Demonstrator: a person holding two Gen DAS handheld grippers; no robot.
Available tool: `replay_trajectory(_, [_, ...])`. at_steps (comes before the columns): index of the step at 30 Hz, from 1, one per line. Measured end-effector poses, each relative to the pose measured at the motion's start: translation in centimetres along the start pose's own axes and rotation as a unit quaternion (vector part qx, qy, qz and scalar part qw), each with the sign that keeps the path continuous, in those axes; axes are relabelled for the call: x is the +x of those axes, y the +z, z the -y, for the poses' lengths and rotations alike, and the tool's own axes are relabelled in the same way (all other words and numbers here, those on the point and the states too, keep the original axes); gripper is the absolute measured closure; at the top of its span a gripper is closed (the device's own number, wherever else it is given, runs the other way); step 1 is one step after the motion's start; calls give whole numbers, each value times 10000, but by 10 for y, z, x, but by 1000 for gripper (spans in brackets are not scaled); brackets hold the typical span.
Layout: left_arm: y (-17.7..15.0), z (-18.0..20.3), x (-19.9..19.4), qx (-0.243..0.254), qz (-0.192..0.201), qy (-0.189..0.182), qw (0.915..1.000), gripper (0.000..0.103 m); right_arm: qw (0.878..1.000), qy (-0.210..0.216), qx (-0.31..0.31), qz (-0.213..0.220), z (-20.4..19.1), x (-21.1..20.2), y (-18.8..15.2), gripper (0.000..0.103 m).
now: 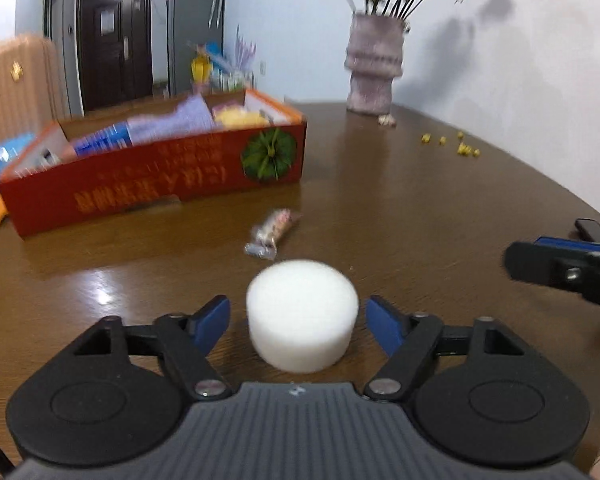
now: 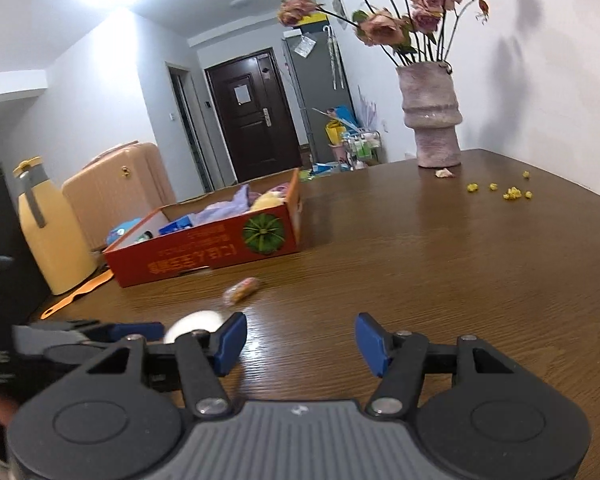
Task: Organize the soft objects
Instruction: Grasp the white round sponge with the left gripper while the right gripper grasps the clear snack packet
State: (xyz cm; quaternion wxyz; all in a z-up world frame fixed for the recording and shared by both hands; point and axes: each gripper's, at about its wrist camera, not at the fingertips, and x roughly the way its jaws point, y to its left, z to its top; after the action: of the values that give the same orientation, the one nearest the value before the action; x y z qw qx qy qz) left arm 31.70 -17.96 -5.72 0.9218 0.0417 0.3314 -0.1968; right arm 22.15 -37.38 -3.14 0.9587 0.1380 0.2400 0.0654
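A white foam cylinder [image 1: 302, 316] stands upright on the brown table, between the blue pads of my left gripper [image 1: 298, 316]. A narrow gap shows on each side of it, so the pads are not pressing on it and the gripper is open. In the right wrist view the same foam [image 2: 196, 324] peeks out behind my right gripper's left finger. My right gripper [image 2: 300, 340] is open over bare table with nothing between its fingers. A small wrapped snack packet [image 1: 274, 232] [image 2: 242, 290] lies just beyond the foam. A red cardboard box [image 1: 156, 172] [image 2: 204, 248] holds a purple cloth and a yellow plush.
A pink vase [image 1: 374, 64] [image 2: 432, 116] of dried roses stands at the far table edge near the wall, with yellow crumbs [image 2: 512, 193] scattered to its right. A yellow jug [image 2: 52, 232] and an orange shoehorn [image 2: 76, 294] sit left of the box.
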Motion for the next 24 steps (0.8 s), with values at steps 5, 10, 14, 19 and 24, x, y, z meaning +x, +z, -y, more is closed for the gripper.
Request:
replay_trajectory(5, [9, -31, -11, -309, 294, -114, 9990, 48, 9997, 153, -62, -181, -1, 36, 12, 43])
replay_trajectory(10, [18, -90, -30, -703, 650, 701, 9929, 48, 9966, 483, -349, -570, -33, 110, 30, 54])
replay_trajectory(14, [17, -132, -41, -1117, 735, 1125, 9846, 48, 9945, 466, -358, -865, -56, 169, 36, 65])
replay_trajectory(19, [12, -152, -44, -1274, 692, 1172, 9825, 48, 9912, 92, -973, -889, -87, 196, 31, 81])
replay_trajectory(24, [11, -150, -56, -1241, 723, 1114, 9833, 47, 9885, 21, -1220, -889, -100, 192, 29, 82])
